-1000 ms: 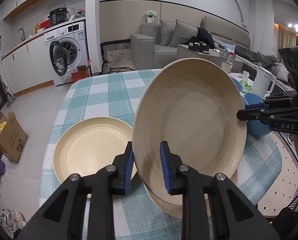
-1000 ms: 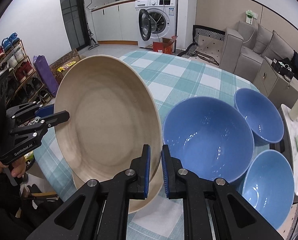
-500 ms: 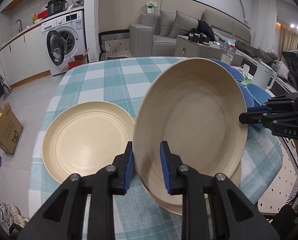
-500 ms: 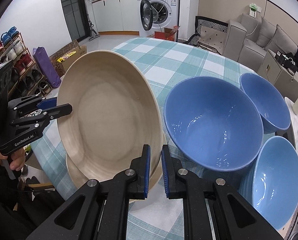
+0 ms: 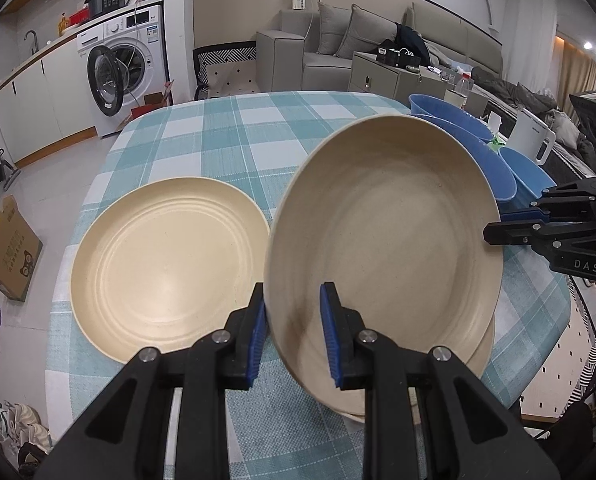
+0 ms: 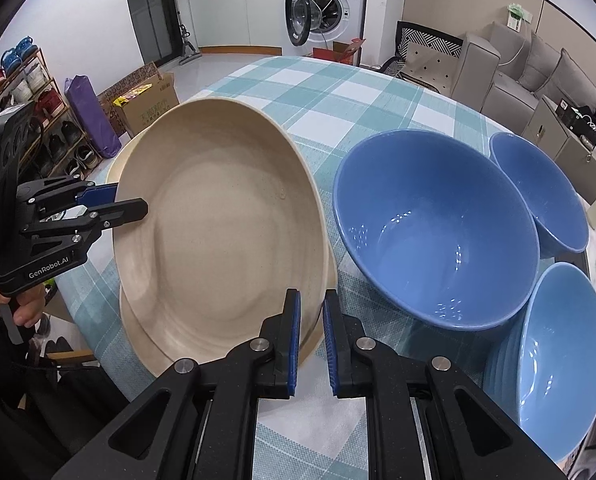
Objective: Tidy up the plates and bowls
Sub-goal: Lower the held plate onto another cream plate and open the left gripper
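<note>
A deep beige plate hangs tilted just above another beige plate that lies on the checked tablecloth. My left gripper is shut on the held plate's near rim, seen from its own camera. On the opposite rim my right gripper is shut as well. A third beige plate lies flat to the left of the held one. Three blue bowls stand on the other side: a large one, a small one behind it, and one nearer me.
The round table ends close to the plates on the near side. A white kettle stands beyond the bowls. On the floor are a cardboard box, a shoe rack and a washing machine; a sofa lies further off.
Both grippers have sunk with the deep beige plate, bringing it closer to the plate beneath. Both views have tipped further down toward the table.
</note>
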`<state>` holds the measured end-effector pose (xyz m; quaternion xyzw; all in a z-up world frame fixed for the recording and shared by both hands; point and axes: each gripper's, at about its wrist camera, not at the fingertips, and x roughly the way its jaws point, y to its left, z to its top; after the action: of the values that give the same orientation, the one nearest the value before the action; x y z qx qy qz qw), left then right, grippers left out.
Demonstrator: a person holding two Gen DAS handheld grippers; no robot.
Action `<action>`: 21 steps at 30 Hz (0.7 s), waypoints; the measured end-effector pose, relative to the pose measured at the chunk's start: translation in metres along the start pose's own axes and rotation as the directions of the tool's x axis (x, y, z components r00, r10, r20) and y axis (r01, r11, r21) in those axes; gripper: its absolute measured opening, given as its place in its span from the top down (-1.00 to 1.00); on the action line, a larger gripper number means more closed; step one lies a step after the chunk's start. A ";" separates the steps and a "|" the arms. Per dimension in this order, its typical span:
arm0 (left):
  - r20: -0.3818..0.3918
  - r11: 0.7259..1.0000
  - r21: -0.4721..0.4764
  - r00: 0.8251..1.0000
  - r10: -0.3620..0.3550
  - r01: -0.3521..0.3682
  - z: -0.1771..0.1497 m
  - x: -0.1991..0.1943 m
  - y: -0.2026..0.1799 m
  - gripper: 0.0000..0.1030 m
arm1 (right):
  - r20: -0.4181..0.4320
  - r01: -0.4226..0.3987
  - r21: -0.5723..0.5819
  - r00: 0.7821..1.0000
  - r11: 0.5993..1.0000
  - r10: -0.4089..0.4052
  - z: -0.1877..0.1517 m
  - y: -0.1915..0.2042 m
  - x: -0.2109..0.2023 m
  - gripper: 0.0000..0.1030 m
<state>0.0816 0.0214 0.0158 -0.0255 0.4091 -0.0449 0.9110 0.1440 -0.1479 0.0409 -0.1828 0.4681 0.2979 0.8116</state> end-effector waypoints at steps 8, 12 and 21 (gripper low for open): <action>-0.003 0.998 0.045 0.999 0.033 -0.033 -0.001 0.005 -0.006 0.54 | -0.014 0.022 -0.020 1.000 1.000 -0.022 0.000 0.002 0.006 0.77; -0.012 0.998 0.054 0.999 0.036 -0.036 -0.002 0.008 -0.007 0.54 | -0.025 0.040 -0.033 0.999 0.999 -0.040 -0.001 0.003 0.012 0.77; -0.047 0.998 0.054 0.998 0.034 -0.032 -0.006 0.020 -0.006 0.54 | -0.041 0.065 -0.059 0.997 0.996 -0.067 -0.004 0.006 0.021 0.77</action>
<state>0.0897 0.0137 -0.0024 0.0065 0.4296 -0.0413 0.9020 0.1462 -0.1392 0.0207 -0.2281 0.4702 0.2804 0.8051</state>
